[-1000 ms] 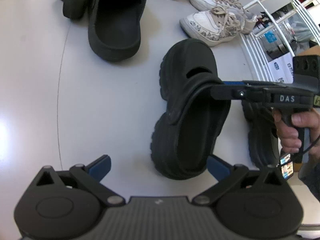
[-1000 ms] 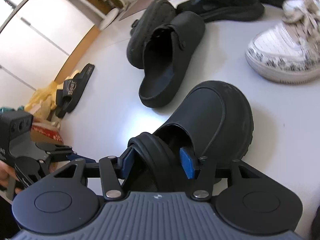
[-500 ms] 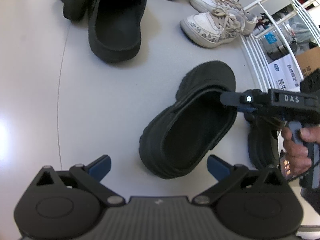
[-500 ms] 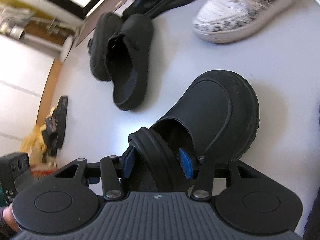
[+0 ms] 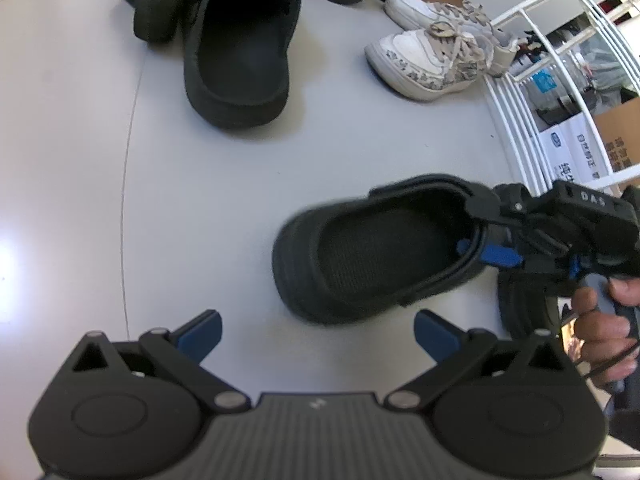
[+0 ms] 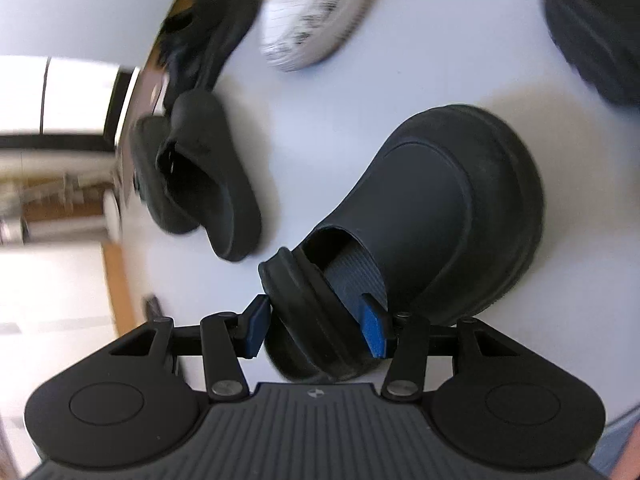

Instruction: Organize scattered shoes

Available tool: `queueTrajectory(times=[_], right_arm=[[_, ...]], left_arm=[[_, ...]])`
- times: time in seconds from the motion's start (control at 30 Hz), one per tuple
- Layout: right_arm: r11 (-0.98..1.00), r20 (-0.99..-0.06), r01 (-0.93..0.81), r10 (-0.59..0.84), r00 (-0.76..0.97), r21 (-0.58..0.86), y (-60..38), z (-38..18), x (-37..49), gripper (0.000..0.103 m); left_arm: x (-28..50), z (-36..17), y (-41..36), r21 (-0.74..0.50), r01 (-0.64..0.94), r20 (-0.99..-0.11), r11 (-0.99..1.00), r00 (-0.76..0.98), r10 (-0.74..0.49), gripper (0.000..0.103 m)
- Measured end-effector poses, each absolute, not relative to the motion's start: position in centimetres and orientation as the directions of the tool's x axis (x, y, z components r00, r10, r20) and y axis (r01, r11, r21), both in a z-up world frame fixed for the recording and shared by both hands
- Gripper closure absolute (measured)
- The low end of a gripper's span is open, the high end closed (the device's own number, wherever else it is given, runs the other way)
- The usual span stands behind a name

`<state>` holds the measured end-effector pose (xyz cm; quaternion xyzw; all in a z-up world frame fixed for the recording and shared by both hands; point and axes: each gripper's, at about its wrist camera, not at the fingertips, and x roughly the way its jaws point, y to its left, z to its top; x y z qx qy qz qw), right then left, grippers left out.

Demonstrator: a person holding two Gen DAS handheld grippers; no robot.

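A black chunky clog (image 5: 372,248) hangs tilted just right of centre, its opening facing the left wrist camera and its toe to the left. My right gripper (image 5: 488,250), held by a hand (image 5: 600,320), is shut on the clog's heel strap. In the right wrist view the blue pads of that gripper (image 6: 316,332) pinch the strap, and the clog's toe (image 6: 440,208) points away over the pale floor. My left gripper (image 5: 318,336) stands open below the clog, apart from it, with nothing between its fingers.
A second black clog (image 5: 240,52) leans on a dark shoe (image 5: 156,4) at the top left. Two white sneakers (image 5: 424,60) lie by a white wire rack (image 5: 532,92). Another chunky black shoe (image 5: 524,312) stands at the right edge, also seen as the dark shoe (image 6: 592,32).
The right gripper rolled and shifted right and down, swinging the held clog from toe pointing away to toe pointing left. The left gripper stayed put and open.
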<state>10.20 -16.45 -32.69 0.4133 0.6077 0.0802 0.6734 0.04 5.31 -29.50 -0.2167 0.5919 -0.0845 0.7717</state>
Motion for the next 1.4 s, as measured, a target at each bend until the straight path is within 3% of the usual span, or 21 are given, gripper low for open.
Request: queueTrajectory(times=[0.37,0.53,0.7,1.0,1.07,1.4], right_arm=[[0.544,-0.732,0.528,0.633,0.253,0.652,-16.8,-33.5,9.6,0.050],[0.552,-0.737,0.524,0.628,0.250,0.649,-16.3,-33.5,9.6,0.042],[0.628,-0.747,0.412,0.607,0.271,0.660,-15.4,-31.3,10.3,0.031],[0.717,-0.752,0.238,0.586,0.302,0.655,-15.9,-28.4,12.6,0.025],[0.762,-0.769,0.165,0.570,0.289,0.626,-16.0,-27.8,13.0,0.020],[0.890,-0.871,-0.169,0.451,0.195,0.423,-14.3,-26.6,12.1,0.015]], left_arm=[[0.4,-29.5,4.9,-0.432,-0.124,-0.879,0.893,0.281,-0.386,0.000],[0.5,-29.6,4.9,-0.433,-0.134,-0.879,0.891,0.281,-0.385,0.000],[0.8,-29.8,4.8,-0.434,-0.132,-0.879,0.891,0.280,-0.387,0.000],[1.5,-29.8,5.6,-0.437,-0.118,-0.879,0.892,0.268,-0.395,0.000],[1.4,-29.8,5.8,-0.437,-0.117,-0.879,0.892,0.268,-0.395,0.000],[1.5,-29.8,5.9,-0.434,-0.109,-0.880,0.894,0.262,-0.395,0.000]])
